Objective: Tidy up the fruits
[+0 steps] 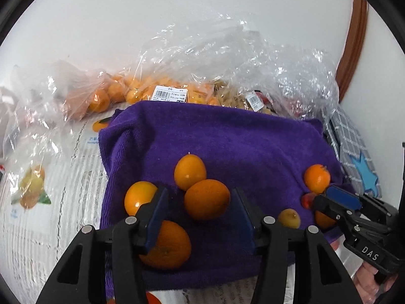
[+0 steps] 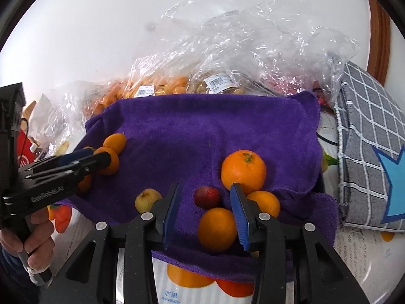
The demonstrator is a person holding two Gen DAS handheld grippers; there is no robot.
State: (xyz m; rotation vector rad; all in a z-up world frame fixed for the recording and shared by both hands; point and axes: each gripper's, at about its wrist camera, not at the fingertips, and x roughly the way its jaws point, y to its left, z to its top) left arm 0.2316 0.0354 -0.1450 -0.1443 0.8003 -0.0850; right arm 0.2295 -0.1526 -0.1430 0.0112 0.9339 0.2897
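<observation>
Both tools gape wide: left gripper [image 1: 200,212] straddles an orange [image 1: 207,199] on the purple towel [image 1: 227,139], right gripper [image 2: 206,210] flanks a red fruit [image 2: 207,197]. Beyond, an oval kumquat [image 1: 189,171] points away (stem tip up); bagged fruit [image 1: 141,90] lies farthest.

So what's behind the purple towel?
Behind the towel lie clear plastic bags: one of small oranges, one of pale yellowish fruit. Something red shows too; the towel's edge hides the rest.
</observation>
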